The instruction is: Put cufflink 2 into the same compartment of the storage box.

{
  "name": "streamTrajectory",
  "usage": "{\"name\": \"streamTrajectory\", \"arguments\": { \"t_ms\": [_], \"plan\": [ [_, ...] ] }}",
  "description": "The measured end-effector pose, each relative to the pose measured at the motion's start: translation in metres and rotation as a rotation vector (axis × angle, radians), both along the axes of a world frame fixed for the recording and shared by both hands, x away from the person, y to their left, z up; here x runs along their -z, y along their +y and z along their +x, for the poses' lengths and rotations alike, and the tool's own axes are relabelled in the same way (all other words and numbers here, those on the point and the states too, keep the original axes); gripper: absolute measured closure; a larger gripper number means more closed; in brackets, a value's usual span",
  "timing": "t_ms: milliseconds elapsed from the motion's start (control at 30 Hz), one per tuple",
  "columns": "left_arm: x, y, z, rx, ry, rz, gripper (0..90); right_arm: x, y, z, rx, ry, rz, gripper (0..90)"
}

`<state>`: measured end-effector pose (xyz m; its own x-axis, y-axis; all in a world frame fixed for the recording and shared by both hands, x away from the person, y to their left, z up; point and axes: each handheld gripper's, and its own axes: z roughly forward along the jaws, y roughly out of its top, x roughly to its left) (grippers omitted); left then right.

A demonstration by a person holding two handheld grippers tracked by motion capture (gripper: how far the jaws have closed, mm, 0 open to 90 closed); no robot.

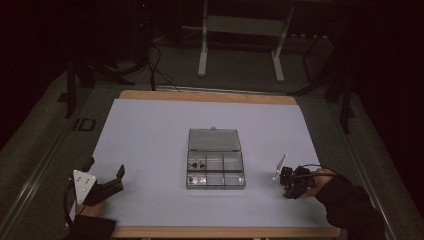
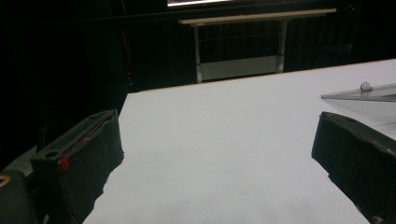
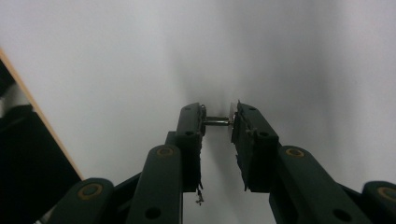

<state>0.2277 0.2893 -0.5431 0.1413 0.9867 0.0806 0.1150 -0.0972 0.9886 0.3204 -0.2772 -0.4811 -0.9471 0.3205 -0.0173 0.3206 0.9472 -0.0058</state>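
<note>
A clear plastic compartment box [image 1: 216, 171] lies in the middle of the white table cover, its lid [image 1: 214, 140] folded back flat behind it. A few small dark parts sit in its left compartments [image 1: 196, 165]. My right gripper [image 1: 290, 189] points down at the cover to the right of the box. In the right gripper view its jaws [image 3: 218, 120] are shut on a small metal screw [image 3: 217, 121], held crosswise between the pads just above the cover. My left gripper [image 1: 107, 182] rests at the near left, open, with nothing between its jaws [image 2: 215, 135].
The white cover [image 1: 150, 140] spreads over a wooden table [image 1: 210, 96] whose edge shows at the back and front. The box lid's edge [image 2: 364, 92] reaches into the left gripper view at the right. A metal stand [image 1: 240, 25] and cables are on the dark floor beyond.
</note>
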Motion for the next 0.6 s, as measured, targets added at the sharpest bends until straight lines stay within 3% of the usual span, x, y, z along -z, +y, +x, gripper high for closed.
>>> {"name": "streamTrajectory", "arguments": {
  "t_ms": [267, 600],
  "plan": [
    [0.000, 0.000, 0.000, -0.001, 0.000, 0.001, 2.9, -0.007, 0.014, 0.002, -0.041, 0.003, 0.016, 72.1],
    [0.000, 0.000, 0.000, 0.000, 0.001, -0.001, 2.9, -0.028, 0.039, 0.010, -0.098, -0.021, 0.033, 72.1]
  ]
}}
